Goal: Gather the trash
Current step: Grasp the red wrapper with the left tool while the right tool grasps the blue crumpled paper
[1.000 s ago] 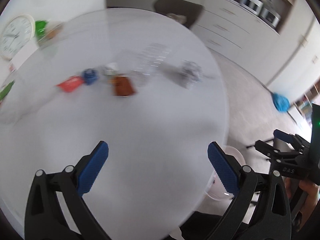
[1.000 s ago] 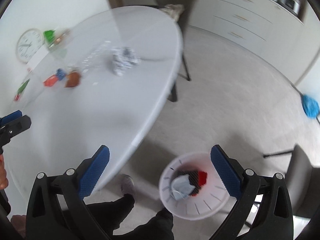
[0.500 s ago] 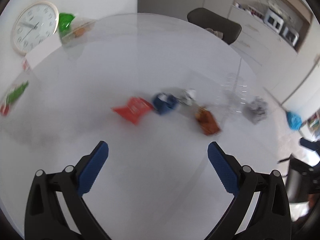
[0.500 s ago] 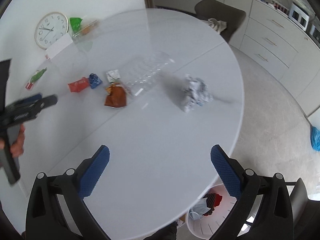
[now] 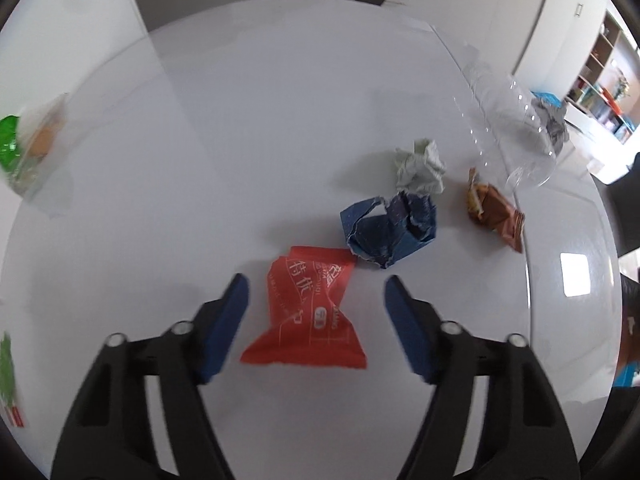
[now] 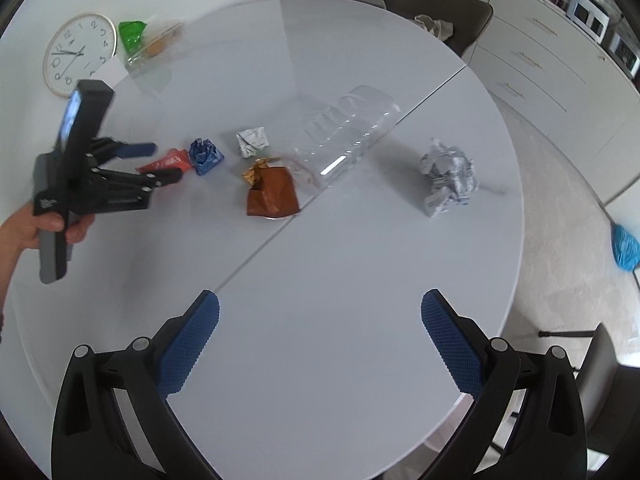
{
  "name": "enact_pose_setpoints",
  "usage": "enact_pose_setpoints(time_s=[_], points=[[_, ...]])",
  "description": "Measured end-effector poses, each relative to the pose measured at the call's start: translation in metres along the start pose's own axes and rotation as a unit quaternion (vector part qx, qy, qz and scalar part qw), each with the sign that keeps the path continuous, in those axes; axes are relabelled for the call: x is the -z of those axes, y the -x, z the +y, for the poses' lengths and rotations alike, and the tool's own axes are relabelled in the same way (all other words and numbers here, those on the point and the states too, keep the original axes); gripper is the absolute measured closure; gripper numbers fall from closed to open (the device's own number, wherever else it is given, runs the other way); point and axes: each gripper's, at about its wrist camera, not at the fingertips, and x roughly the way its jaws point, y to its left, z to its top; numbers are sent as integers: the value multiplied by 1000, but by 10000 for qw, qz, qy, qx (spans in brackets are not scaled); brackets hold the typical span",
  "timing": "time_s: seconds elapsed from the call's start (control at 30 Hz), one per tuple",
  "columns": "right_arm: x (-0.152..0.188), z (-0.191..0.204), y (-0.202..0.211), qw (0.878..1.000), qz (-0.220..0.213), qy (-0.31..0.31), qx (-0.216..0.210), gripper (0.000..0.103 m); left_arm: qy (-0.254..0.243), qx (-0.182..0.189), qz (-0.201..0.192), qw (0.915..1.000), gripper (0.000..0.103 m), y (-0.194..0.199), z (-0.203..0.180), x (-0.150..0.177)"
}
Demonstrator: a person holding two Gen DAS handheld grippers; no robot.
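Trash lies scattered on a round white table (image 6: 360,264). In the right wrist view, read from left to right: at far left a hand (image 6: 44,226) holds the left gripper (image 6: 166,162), whose jaws straddle a red wrapper (image 6: 164,162). Next come a crumpled blue wrapper (image 6: 205,155) touching the red one, a small white paper ball (image 6: 252,142) just beside it, a brown wrapper (image 6: 272,194) lower in the frame, and a clear plastic bottle (image 6: 344,130) lying on its side, its nearer end just beside the brown wrapper. Right of centre, well apart from the others, sits a larger grey crumpled paper ball (image 6: 450,176). A wall clock (image 6: 78,52) and a green-topped bag (image 6: 140,42) occupy the upper left. A dark chair (image 6: 436,0) stands at the top of the frame.

In the left wrist view, the red wrapper (image 5: 312,312) lies at lower centre between the blue pads (image 5: 224,324). The left gripper (image 5: 316,292) has just been closing; its jaws stand part-way apart, with a visible gap on each side of the wrapper, so the pads do not press on it.

The right gripper (image 6: 320,320) hangs at the bottom of its own view above bare tabletop, jaws spread wide with nothing between them.
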Motion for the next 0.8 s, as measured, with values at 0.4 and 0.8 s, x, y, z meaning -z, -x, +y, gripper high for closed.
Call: enact_pose_setpoints(time_s=[0.4, 0.8], points=[[-59, 72, -47, 9965, -123, 607, -554, 3, 709, 82, -109, 9974, 60, 15, 16, 33], [-121, 160, -130, 9392, 216, 3388, -506, 23, 2130, -145, -227, 9767, 60, 79, 27, 106]])
